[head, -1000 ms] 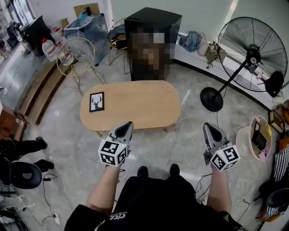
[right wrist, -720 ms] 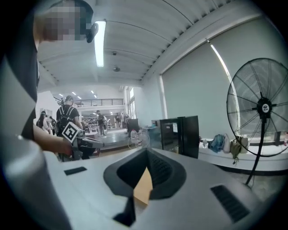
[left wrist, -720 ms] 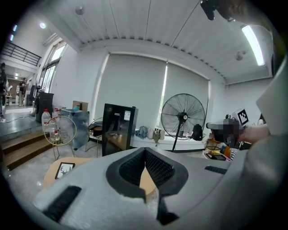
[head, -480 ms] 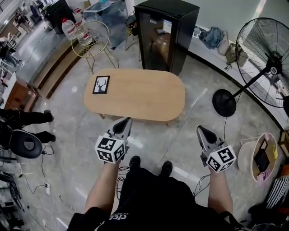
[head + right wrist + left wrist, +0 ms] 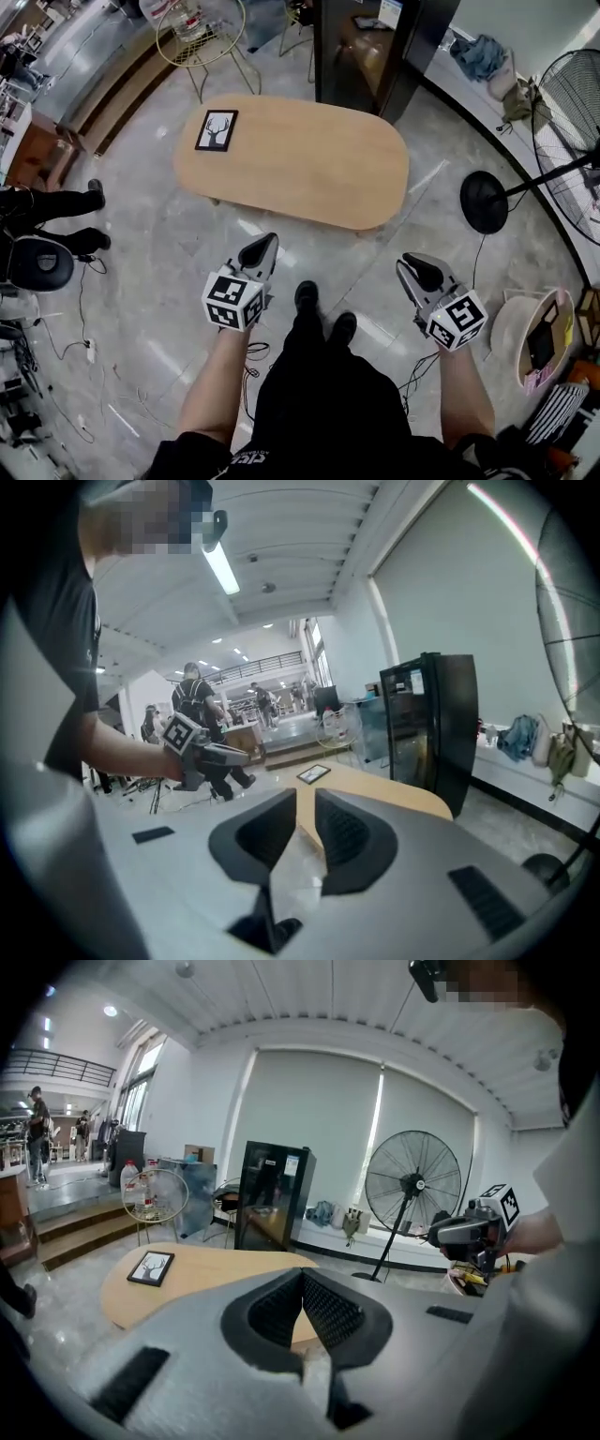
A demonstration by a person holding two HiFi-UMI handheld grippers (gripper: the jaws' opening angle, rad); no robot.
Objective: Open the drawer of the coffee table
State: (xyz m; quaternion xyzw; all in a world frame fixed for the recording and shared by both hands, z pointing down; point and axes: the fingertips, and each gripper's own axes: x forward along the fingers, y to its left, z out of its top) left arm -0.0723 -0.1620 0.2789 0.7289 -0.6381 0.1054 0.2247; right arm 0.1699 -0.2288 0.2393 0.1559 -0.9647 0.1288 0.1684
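The coffee table [image 5: 309, 164] is a low oval of light wood, and no drawer shows in any view. A framed deer picture [image 5: 217, 129] lies on its left end. Both grippers hang over the floor on the near side of the table, apart from it and pointing at it. My left gripper [image 5: 263, 247] is shut with nothing in it; its pads meet in the left gripper view [image 5: 302, 1275]. My right gripper [image 5: 413, 268] has its jaws opening, with a narrow gap [image 5: 306, 795] and nothing between them. The tabletop [image 5: 398, 797] lies beyond the right jaws.
A black glass-door cabinet [image 5: 375, 47] stands behind the table and a gold wire side table [image 5: 202, 23] to its back left. A standing fan's base [image 5: 485, 202] is at the right, a basket [image 5: 534, 337] near it. Cables and a seated person's legs [image 5: 47, 206] are at left.
Both grippers have sunk lower and tipped down towards the table, which now sits closer in the head view. The right jaws have parted a little; the left stay shut.
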